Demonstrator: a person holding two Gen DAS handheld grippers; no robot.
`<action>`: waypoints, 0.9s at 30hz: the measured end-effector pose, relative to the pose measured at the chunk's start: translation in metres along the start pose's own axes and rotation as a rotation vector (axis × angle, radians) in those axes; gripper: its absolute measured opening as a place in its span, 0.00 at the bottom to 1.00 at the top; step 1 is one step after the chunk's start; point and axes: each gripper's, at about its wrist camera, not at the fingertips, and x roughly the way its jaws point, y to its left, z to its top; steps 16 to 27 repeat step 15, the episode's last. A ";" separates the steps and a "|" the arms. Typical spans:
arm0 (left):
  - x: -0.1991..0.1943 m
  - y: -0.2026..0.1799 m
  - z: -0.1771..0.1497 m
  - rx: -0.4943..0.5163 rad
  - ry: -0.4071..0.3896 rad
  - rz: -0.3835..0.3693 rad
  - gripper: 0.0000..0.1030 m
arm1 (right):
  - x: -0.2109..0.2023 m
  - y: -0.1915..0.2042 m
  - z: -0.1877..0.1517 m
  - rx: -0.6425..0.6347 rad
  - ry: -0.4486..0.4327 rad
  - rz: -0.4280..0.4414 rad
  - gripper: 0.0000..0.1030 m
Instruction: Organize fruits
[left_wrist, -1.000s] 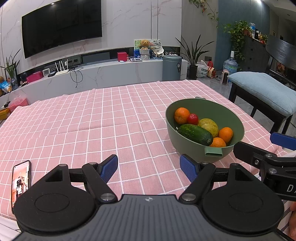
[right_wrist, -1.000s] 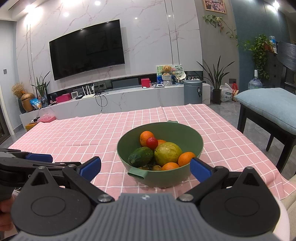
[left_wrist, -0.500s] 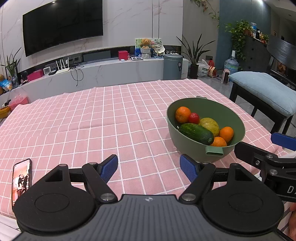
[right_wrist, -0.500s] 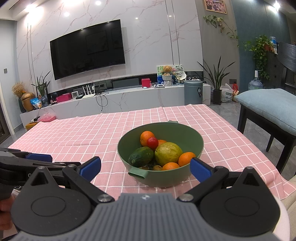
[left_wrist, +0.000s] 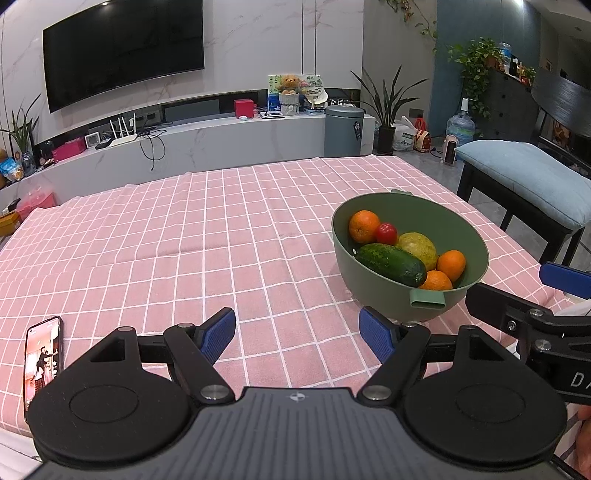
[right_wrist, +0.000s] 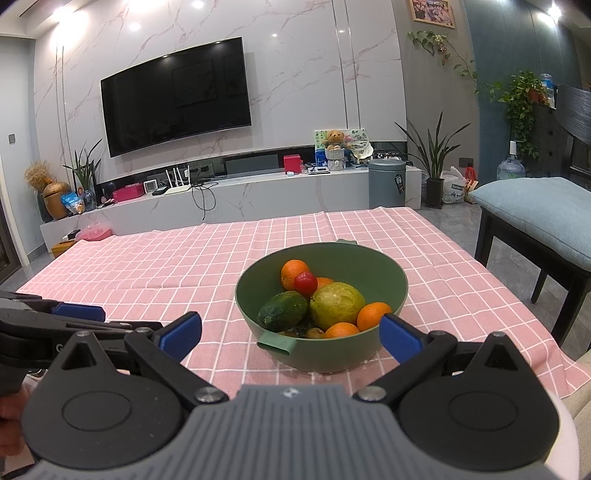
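A green bowl (left_wrist: 469, 236) stands on the pink checked tablecloth (left_wrist: 184, 236) at the right. It holds a cucumber (left_wrist: 391, 264), oranges (left_wrist: 364, 226), a small red tomato (left_wrist: 386, 233) and a yellow-green round fruit (left_wrist: 419, 245). The right wrist view shows the bowl (right_wrist: 391, 280) straight ahead, with the cucumber (right_wrist: 282, 310) and the round fruit (right_wrist: 338, 304). My left gripper (left_wrist: 297, 332) is open and empty, left of the bowl and near the table's front edge. My right gripper (right_wrist: 290, 332) is open and empty, just short of the bowl's near rim.
A phone (left_wrist: 42, 360) lies at the table's front left. A dark chair with a blue cushion (left_wrist: 524, 177) stands to the right of the table. A TV console (left_wrist: 184, 140) and a grey bin (left_wrist: 343, 131) stand beyond the far edge.
The left gripper has drifted slightly; the bowl sits a little further right and lower in its view. The right gripper's view is almost unchanged. Both grippers stay open.
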 end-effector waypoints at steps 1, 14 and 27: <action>0.000 0.000 0.000 0.000 0.000 0.002 0.87 | 0.000 0.000 0.000 -0.001 0.001 0.000 0.95; -0.003 0.003 0.005 0.013 -0.001 -0.017 0.87 | 0.003 -0.003 0.000 -0.007 0.009 0.002 0.95; -0.003 0.004 0.006 0.014 0.000 -0.018 0.87 | 0.004 -0.003 0.000 -0.008 0.011 0.001 0.95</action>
